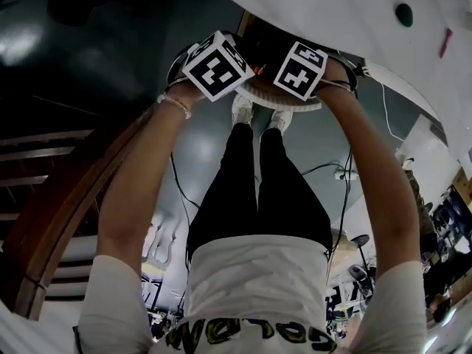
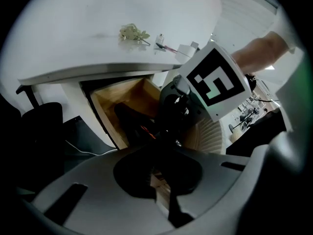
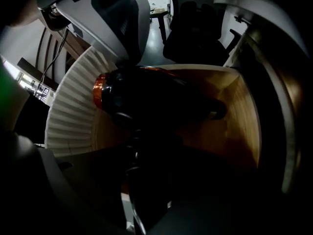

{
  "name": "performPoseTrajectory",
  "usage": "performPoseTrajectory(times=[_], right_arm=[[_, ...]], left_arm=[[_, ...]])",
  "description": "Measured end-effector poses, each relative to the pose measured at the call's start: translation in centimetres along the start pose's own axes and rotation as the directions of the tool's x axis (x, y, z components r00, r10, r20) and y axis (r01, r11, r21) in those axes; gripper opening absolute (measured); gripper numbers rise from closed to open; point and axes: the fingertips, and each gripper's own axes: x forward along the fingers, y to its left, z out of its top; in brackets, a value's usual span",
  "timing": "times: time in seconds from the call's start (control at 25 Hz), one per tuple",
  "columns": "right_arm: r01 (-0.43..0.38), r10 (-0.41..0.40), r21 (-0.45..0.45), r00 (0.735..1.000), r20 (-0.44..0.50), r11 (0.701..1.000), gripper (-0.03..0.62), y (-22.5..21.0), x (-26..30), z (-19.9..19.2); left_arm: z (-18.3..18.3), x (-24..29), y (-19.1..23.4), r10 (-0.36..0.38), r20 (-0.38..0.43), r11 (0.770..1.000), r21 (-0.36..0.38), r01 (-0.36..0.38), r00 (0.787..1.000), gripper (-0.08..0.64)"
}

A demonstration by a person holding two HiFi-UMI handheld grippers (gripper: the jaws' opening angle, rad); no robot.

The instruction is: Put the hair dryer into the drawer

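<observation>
The hair dryer (image 3: 146,102) is black with an orange ring (image 3: 98,94). It hangs low inside the open wooden drawer (image 3: 239,116), and its handle runs down between the jaws of my right gripper (image 3: 146,180), which grips it. In the left gripper view the dryer (image 2: 131,122) is a dark shape in the drawer (image 2: 128,93), under the right gripper's marker cube (image 2: 215,80). My left gripper (image 2: 159,180) is shut beside the drawer, and I see nothing held in it. In the head view both marker cubes (image 1: 216,65) (image 1: 301,68) hover over the drawer's ribbed white front (image 1: 284,100).
The drawer sits under a white table (image 2: 88,38) with a small dried sprig (image 2: 133,32) and small items (image 2: 164,45) on top. A black chair (image 2: 39,126) stands left of the drawer, with a cable (image 2: 83,150) on the floor. The person's legs (image 1: 258,183) stand close in front.
</observation>
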Motion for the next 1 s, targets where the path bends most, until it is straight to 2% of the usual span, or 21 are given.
performPoseTrajectory(times=[0.6,1.0], right_arm=[[0.078,-0.079,-0.031,0.997,-0.026,0.996,0.25,-0.7,2.2,0.2],[0.157,-0.164,-0.096,0.984,-0.068,0.983,0.253,-1.6,3.0,0.4]], left_arm=[[-1.5,2.0,0.9,0.033,-0.077,0.999,0.0,-0.033,0.996,0.012],[-2.4,3.3,0.2,0.017,-0.13,1.0,0.006,-0.016,0.991,0.012]])
